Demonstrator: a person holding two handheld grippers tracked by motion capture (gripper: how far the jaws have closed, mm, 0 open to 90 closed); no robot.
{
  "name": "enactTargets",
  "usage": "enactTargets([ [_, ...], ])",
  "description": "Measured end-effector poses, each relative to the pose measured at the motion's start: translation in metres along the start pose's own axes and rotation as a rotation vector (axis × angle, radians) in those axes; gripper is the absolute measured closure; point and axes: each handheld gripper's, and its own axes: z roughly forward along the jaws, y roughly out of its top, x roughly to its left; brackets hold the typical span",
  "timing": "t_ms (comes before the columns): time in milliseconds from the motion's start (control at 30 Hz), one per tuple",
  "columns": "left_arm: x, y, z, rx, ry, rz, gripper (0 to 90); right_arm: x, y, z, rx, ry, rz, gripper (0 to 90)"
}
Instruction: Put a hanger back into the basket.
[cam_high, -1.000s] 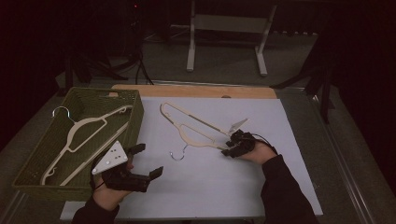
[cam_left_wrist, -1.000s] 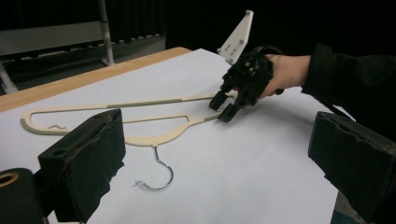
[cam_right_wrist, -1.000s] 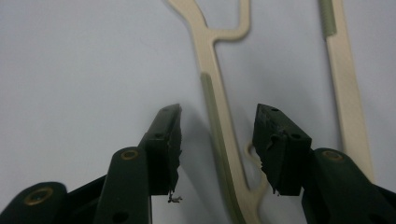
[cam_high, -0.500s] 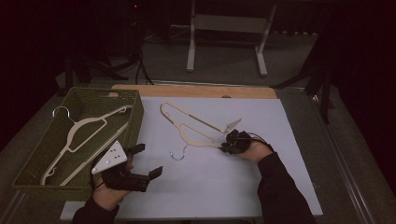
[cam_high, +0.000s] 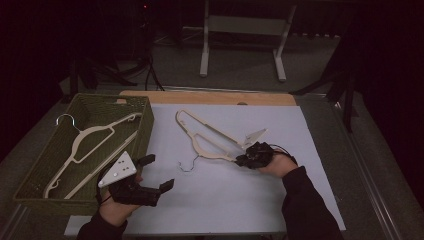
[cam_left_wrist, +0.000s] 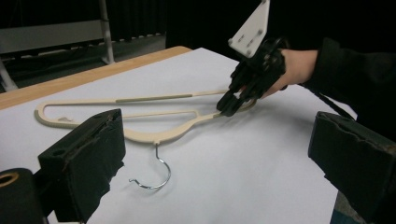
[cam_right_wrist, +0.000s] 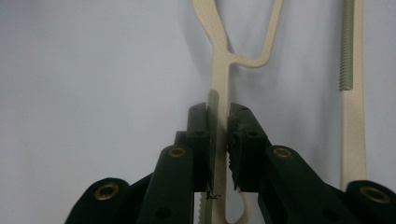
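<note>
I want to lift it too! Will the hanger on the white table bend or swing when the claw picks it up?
Probably stiff: the hanger looks like thin hard plastic. It likely feels light. The right gripper pinches one shoulder end, so the far side may droop and swing.

Matt plastic hanger (cam_high: 210, 140), metal hook (cam_left_wrist: 152, 175)

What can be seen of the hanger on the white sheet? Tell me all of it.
The hanger is cream, plastic by its look, with a thin metal hook and a ribbed greenish strip along its bar. It lies flat on the white sheet, beside the basket. The right gripper has its jaws around one shoulder arm near its end.
</note>
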Motion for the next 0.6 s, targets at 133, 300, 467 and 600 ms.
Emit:
enactTargets([
  [133, -0.002, -0.001, 0.003, 0.010, -0.008, 0.005, 4.7, 0.005, -0.002, -0.011, -0.012, 0.032, 0.001, 79.6],
  [300, -0.006, -0.006, 0.012, 0.049, -0.019, 0.026, 4.7, 0.010, -0.006, -0.024, -0.023, 0.081, 0.006, 79.5],
  [467, -0.011, -0.009, 0.018, 0.077, -0.034, 0.044, 4.9, 0.018, -0.013, -0.030, -0.001, 0.123, -0.032, 79.5],
  [600, -0.010, -0.008, 0.017, 0.062, -0.048, 0.023, 4.9, 0.023, -0.024, -0.030, -0.002, 0.146, -0.052, 79.5],
])
